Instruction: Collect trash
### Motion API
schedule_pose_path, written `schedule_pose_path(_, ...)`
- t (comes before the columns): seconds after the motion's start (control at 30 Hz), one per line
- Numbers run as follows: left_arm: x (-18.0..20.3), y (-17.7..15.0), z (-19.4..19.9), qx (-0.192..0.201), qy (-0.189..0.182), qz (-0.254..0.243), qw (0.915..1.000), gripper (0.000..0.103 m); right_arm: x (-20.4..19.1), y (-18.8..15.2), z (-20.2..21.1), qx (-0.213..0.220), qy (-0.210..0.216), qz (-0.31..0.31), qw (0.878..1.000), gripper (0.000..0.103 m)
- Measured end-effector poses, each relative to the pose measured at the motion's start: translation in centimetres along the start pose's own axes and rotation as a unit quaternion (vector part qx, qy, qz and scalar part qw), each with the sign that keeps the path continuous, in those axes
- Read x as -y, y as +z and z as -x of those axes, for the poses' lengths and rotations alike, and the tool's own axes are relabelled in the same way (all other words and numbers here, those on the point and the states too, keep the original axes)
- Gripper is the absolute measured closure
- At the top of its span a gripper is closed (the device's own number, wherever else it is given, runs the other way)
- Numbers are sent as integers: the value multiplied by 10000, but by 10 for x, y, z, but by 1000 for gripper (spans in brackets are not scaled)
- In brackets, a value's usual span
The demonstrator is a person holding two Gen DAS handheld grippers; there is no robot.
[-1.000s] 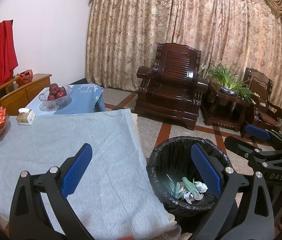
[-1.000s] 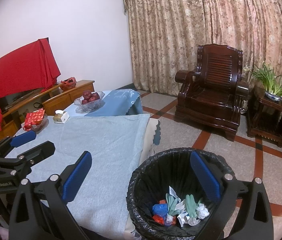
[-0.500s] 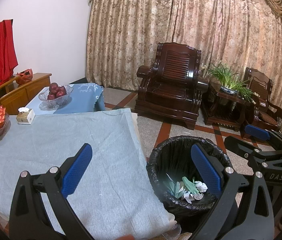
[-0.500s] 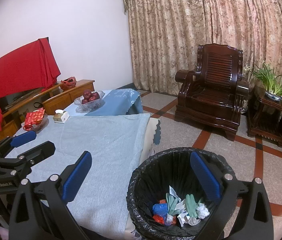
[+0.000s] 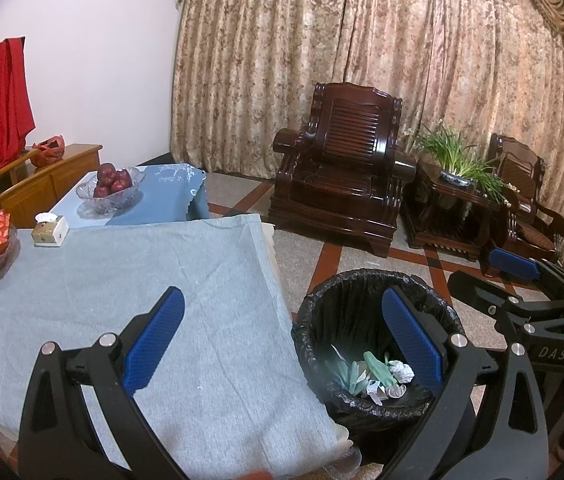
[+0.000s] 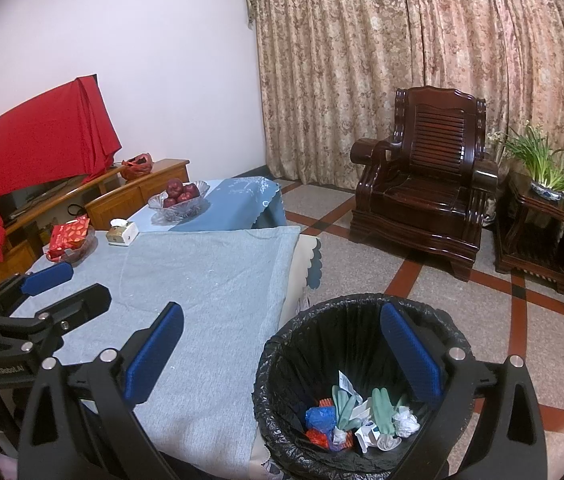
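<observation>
Right wrist: bin (image 6: 282, 364) holds crumpled trash (image 6: 357, 420); both hand-held grippers (image 6: 282, 354) (image 5: 282, 344) spread wide, empty.

Home living room; carved armchair (image 6: 421, 184); curtains (image 6: 421, 40)

**Two marks readable, both on the grippers**

In the left wrist view, white capitals reading "DAS" stand on the black body of the right gripper (image 5: 521, 280), near its lower right side. In the right wrist view, small pale lettering on the black body of the left gripper (image 6: 66, 284) seems to read "GenRobot.AI", though the letters are tiny and the last ones unsure. The small tissue box (image 6: 122, 233) and the red packet (image 6: 68, 236) on the table carry print too small to read.
</observation>
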State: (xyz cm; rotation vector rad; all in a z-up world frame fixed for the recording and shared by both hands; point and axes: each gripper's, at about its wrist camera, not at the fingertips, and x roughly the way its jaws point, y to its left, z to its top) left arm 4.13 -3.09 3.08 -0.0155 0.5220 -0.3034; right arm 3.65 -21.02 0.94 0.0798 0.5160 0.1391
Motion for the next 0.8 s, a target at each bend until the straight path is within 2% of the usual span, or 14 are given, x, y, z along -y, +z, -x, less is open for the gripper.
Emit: schedule_pose_path(0.8,-2,2,2,1,8,3,10000,6,-3,-7,-1,-30,13,-30,10000,6)
